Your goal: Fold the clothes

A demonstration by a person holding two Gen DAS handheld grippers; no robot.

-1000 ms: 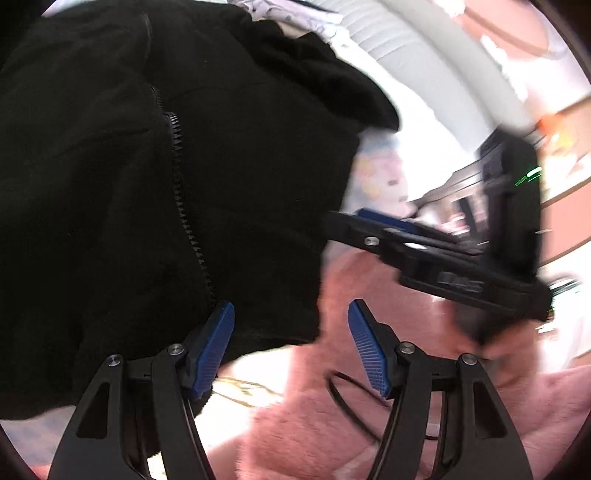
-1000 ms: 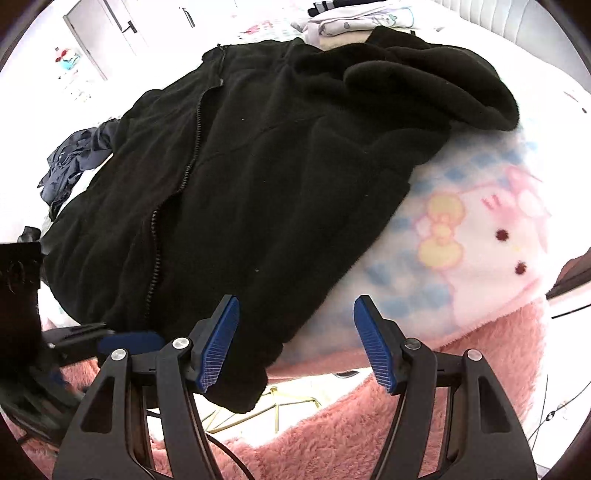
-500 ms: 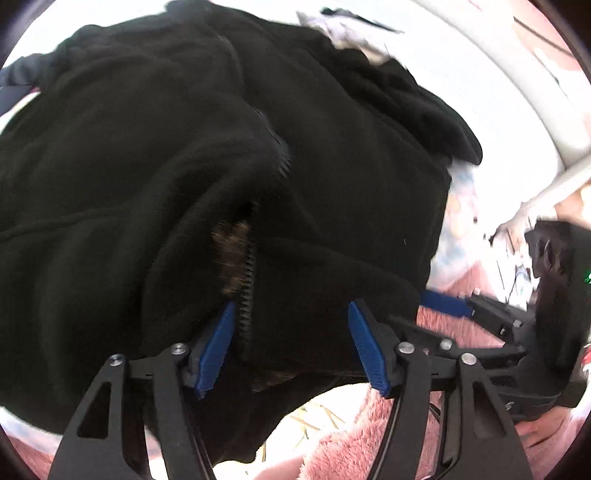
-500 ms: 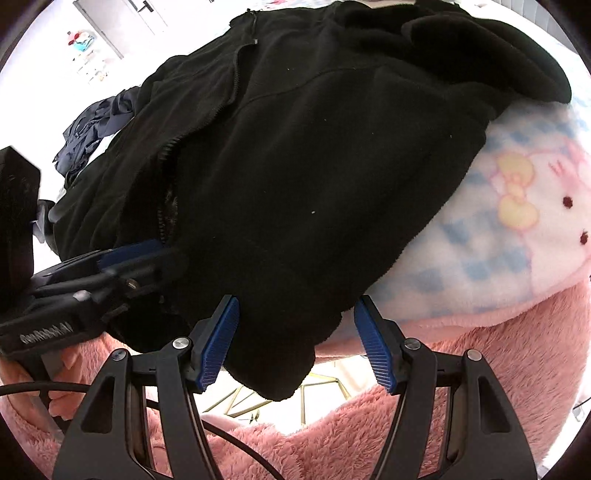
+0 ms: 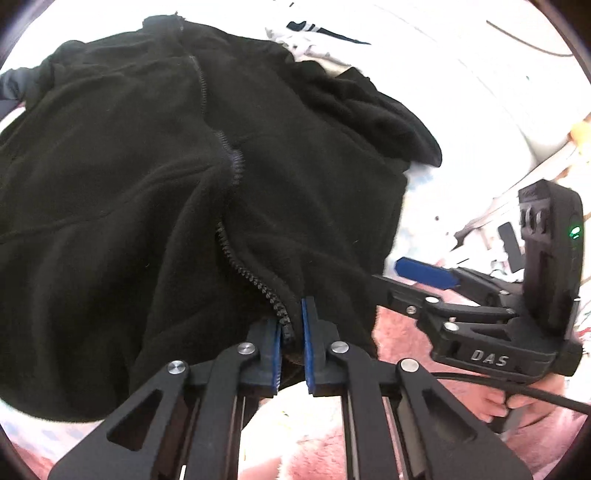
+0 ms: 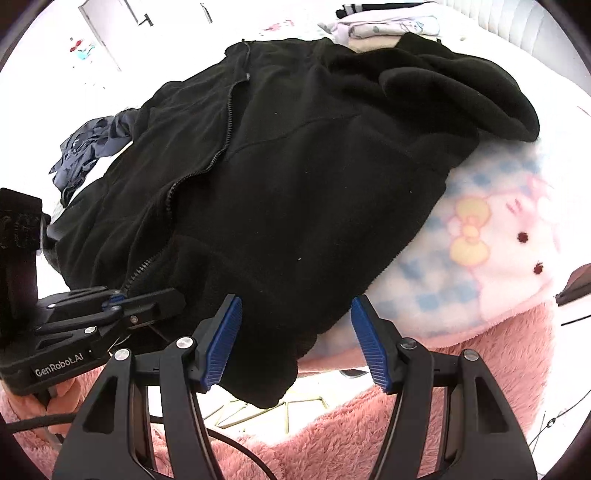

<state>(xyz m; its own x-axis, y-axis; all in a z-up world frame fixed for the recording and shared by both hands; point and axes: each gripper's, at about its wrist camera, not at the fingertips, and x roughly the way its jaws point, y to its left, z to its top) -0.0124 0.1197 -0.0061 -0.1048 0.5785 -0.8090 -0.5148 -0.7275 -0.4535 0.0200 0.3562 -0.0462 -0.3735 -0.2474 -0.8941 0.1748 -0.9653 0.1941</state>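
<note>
Surface: soft bed covering, a pale fleece blanket (image 6: pixel 491 258) with blue checks and a pink cartoon cat face, bright white wash of light behind.
Foreground: fluffy pink sleeves (image 6: pixel 351 435) along the bottom edge of both views.
Garment: black fleece zip-up jacket (image 6: pixel 295 177), spread front-up across the blanket, zipper (image 5: pixel 255 273) running from the collar at the far end down to the near hem; hood or collar bunched in a thick roll at the far right.
Hem: near edge hanging over the bed's side, one corner drooping lowest in the right wrist view.
Left gripper (image 5: pixel 291 343): jaws closed on the jacket's hem right at the bottom of the zipper, blue pads pinching fleece and zipper teeth between them.
Right gripper (image 6: pixel 295 339): jaws apart and easing inward, hem corner of the jacket lying between the blue pads, pads not pressing the cloth.
Grippers together: side by side at the near hem, left one seen at the left edge of the right wrist view, right one seen at the right of the left wrist view, a bare hand (image 5: pixel 517 402) wrapped around its handle.
Other cloth: crumpled dark blue garment (image 6: pixel 92 147) just beyond the jacket's left side; folded white patterned clothes (image 6: pixel 388 26) at the far end, near the collar.
Background: white doors and wall at upper left, blurred by glare.
</note>
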